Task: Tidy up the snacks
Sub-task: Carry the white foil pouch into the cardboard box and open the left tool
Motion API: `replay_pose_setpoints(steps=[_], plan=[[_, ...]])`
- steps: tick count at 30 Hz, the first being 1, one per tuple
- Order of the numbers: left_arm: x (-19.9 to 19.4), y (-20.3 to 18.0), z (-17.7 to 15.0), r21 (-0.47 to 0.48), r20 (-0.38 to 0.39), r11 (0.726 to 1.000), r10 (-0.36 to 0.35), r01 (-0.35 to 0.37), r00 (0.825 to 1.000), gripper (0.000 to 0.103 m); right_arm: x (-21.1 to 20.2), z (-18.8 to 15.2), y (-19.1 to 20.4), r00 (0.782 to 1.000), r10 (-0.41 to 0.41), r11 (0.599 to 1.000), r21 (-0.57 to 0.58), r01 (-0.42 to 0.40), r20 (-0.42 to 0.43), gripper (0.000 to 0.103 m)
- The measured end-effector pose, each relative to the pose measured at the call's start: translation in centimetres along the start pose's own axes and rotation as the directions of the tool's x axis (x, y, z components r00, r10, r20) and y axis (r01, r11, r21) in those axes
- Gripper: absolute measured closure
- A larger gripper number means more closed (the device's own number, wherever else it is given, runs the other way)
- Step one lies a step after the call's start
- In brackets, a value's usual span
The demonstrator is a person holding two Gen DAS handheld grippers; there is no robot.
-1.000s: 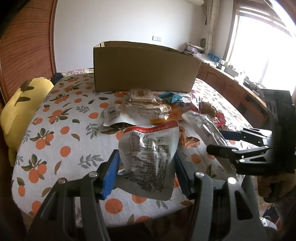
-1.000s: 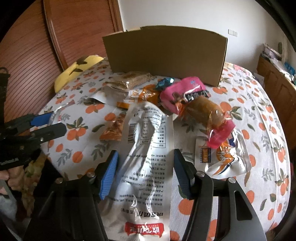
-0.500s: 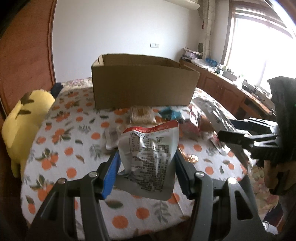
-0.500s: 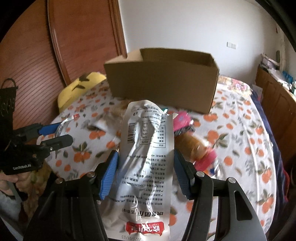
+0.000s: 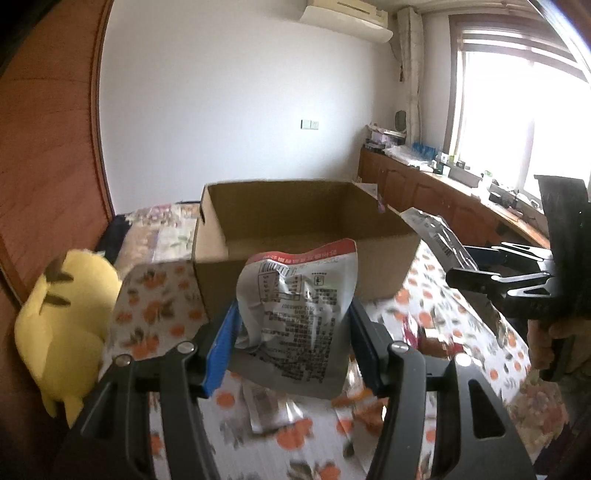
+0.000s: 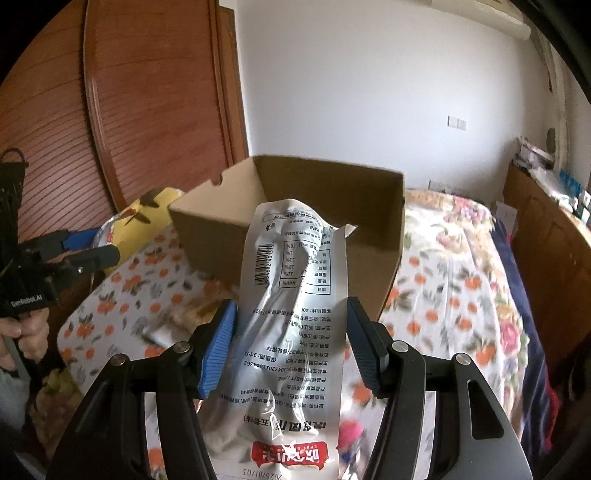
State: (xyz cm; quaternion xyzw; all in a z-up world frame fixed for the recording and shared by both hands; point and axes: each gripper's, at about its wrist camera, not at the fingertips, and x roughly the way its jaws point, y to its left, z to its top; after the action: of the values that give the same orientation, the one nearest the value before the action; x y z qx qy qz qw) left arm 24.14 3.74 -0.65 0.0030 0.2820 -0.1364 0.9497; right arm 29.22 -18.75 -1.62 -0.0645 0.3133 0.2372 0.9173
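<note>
Two pouches are in the air at once: your left gripper (image 5: 291, 341) clamps a short silver snack pouch (image 5: 301, 317), and your right gripper (image 6: 291, 341) clamps a long silver snack pouch (image 6: 291, 314), each set of jaws about half open with the pads pressing the packet's sides. You look to be mid-carry toward the open cardboard box (image 5: 295, 236) at the far side of the orange-print table (image 5: 155, 306). Next, bring both over the box's mouth and let go.

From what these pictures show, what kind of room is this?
Probably a bedroom at home: a bed with an orange-print sheet, a yellow plush toy, a wall air conditioner and wooden cabinets under a window.
</note>
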Motion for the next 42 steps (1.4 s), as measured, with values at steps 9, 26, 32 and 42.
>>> replay_pose_setpoints(steps=[9,26,32,42], plan=[[4.4,1.1,5.3,0.031,0.013,0.999,0.012,-0.012,1.000,0.045,3.5,5.3,-1.5,0.999,0.006,1.000,-0.024,-0.006,0.033,0.042],[14.4,2.3,9.6,0.064,-0.073,0.998,0.026,-0.022,0.997,0.045,13.2,10.3,-4.5,0.997,-0.052,0.998,-0.030,0.050,-0.049,0.042],[16.0,2.6,9.0,0.041,-0.099,0.999,0.014,-0.010,0.995,0.044,15.3,9.3,-6.0,0.994,-0.049,0.998,0.021,0.051,-0.094,0.041],[16.3,2.4,8.7,0.027,-0.109,1.000,0.013,-0.011,0.994,0.040,15.1,9.9,-5.9,0.995,-0.063,0.997,0.040,0.066,-0.076,0.030]])
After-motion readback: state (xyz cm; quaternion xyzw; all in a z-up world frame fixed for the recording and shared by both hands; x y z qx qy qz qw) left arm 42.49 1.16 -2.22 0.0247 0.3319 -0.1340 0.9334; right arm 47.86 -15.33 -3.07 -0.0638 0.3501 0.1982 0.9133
